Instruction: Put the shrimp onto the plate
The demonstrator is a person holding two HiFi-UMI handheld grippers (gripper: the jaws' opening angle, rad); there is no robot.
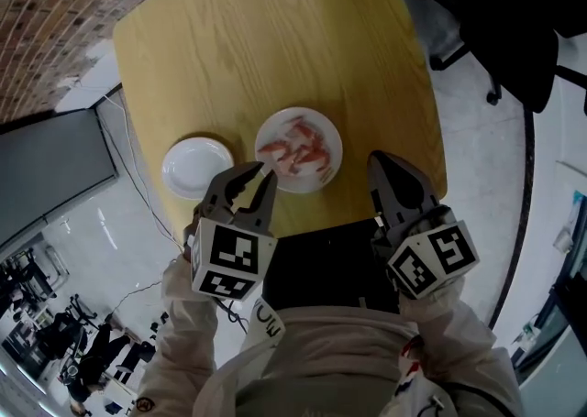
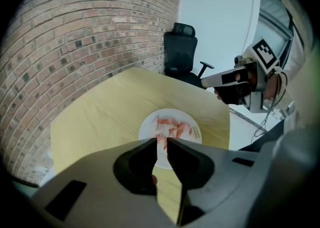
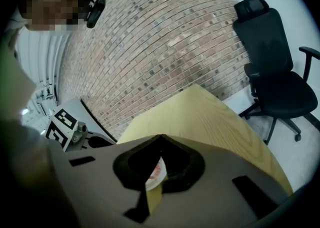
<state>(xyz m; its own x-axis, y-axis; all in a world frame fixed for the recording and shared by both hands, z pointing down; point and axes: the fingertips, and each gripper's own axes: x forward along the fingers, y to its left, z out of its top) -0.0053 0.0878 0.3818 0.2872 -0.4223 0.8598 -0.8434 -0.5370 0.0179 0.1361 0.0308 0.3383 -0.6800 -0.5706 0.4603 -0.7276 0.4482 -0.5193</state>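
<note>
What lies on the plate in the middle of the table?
Several orange-pink shrimp lie on the plate. The left gripper covers its near left edge; what is there cannot be seen.

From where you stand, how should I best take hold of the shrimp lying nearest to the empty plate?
Grip that shrimp across the middle of its body, coming from straight above. It lies flat in the shallow plate, so a side approach would meet the rim; its narrow width should suit a pinch.
</note>
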